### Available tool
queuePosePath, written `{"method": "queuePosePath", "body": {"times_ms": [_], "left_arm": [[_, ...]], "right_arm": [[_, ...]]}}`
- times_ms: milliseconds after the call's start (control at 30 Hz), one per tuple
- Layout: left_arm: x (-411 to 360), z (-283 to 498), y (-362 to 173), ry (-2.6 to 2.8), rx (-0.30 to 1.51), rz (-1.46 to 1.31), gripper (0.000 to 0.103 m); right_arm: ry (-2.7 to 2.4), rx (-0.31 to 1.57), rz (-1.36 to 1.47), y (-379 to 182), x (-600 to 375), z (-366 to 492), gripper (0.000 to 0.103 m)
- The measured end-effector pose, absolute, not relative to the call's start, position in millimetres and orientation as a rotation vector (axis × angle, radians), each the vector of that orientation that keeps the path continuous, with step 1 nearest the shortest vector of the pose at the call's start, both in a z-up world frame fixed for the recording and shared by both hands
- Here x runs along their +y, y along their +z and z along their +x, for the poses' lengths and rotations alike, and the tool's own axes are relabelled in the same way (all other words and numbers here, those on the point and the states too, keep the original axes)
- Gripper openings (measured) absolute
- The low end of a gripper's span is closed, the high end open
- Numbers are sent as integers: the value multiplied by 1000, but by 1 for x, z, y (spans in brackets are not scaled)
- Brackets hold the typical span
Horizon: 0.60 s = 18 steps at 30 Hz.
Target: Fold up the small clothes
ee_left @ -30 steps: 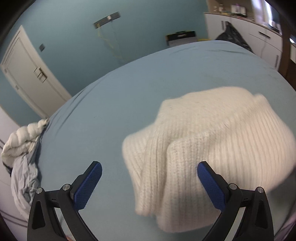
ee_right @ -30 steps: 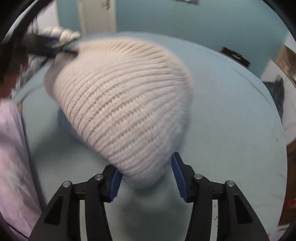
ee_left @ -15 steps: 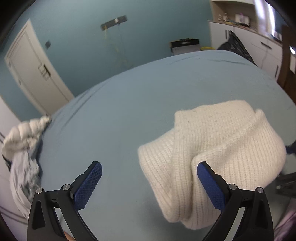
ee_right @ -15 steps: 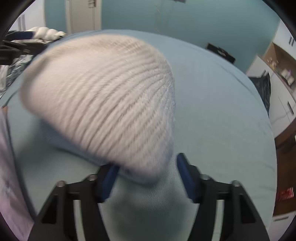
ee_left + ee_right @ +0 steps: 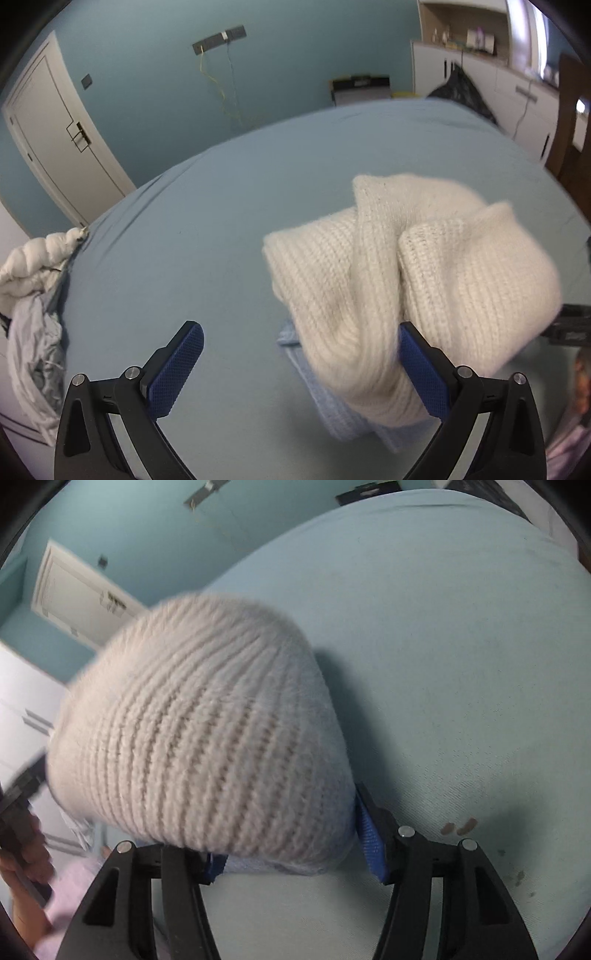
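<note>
My bed [image 5: 229,206] carries the cream knit hat [image 5: 388,280], bunched and half-folded ahead of my left gripper [image 5: 301,373], which gapes wide, holding nothing. My right gripper [image 5: 291,853] is closing around the hat's edge; flattening remains, I judge.

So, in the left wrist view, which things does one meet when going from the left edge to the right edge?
Crumpled white and grey bedding → white door → wall plate with hanging wires → cream knitted garment on the blue bed sheet → white cabinets.
</note>
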<state>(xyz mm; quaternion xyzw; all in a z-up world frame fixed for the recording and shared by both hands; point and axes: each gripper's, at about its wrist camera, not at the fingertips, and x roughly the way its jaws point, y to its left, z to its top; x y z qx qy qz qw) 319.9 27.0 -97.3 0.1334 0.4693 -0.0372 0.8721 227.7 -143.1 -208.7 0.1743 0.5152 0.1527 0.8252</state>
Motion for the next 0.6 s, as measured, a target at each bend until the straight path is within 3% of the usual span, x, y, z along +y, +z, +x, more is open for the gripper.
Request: {"method": "queuePosePath", "body": {"times_ms": [167, 367, 467, 600], "left_arm": [[46, 320, -118, -88, 1070, 189, 103], [70, 324, -117, -139, 1123, 26, 101], [79, 328, -120, -166, 1164, -55, 99], [89, 331, -128, -172, 1186, -86, 100]], "right_arm": [[370, 1162, 346, -203, -142, 231, 57], [295, 944, -228, -162, -77, 192, 57], [215, 747, -627, -162, -36, 162, 57], [153, 609, -881, -174, 3, 144, 57]]}}
